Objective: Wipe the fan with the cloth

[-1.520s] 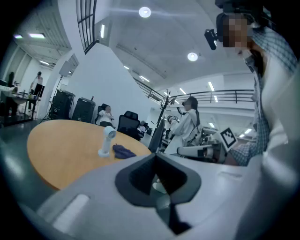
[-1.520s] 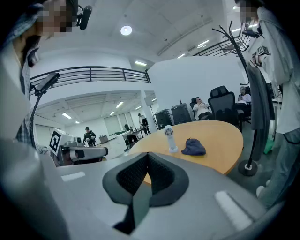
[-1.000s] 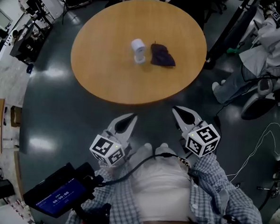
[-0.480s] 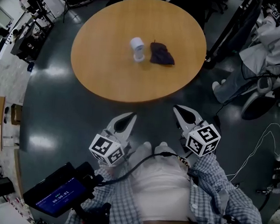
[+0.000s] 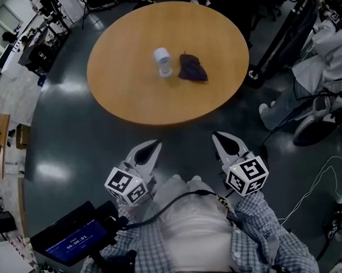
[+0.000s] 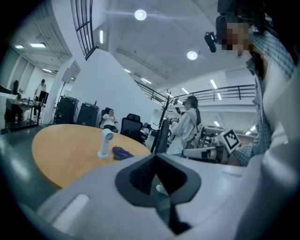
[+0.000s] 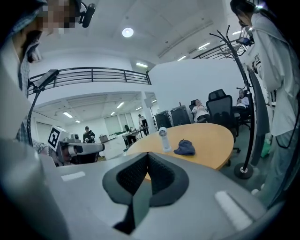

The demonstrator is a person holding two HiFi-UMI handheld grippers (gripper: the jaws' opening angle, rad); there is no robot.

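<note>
A small white fan [image 5: 162,61] stands upright near the middle of the round wooden table [image 5: 122,89]. A crumpled dark blue cloth [image 5: 192,68] lies just to its right, close beside it. Both grippers hang short of the table's near edge, over the floor. My left gripper [image 5: 157,143] is shut and holds nothing. My right gripper [image 5: 216,135] is also shut and empty. The left gripper view shows the fan [image 6: 105,142] and cloth [image 6: 122,152] far off on the tabletop. The right gripper view shows the fan [image 7: 163,138] and cloth [image 7: 184,147] ahead too.
A black stand with a round base [image 5: 255,73] rises by the table's right edge. A seated person [image 5: 326,62] is at the far right, with cables on the floor [image 5: 319,176]. Desks with equipment [image 5: 38,32] line the left side. A tablet [image 5: 72,239] hangs at my lower left.
Both grippers have shifted a little relative to the table, the left one down and left in the head view. Their jaws stay shut. Fan and cloth have not moved on the table.
</note>
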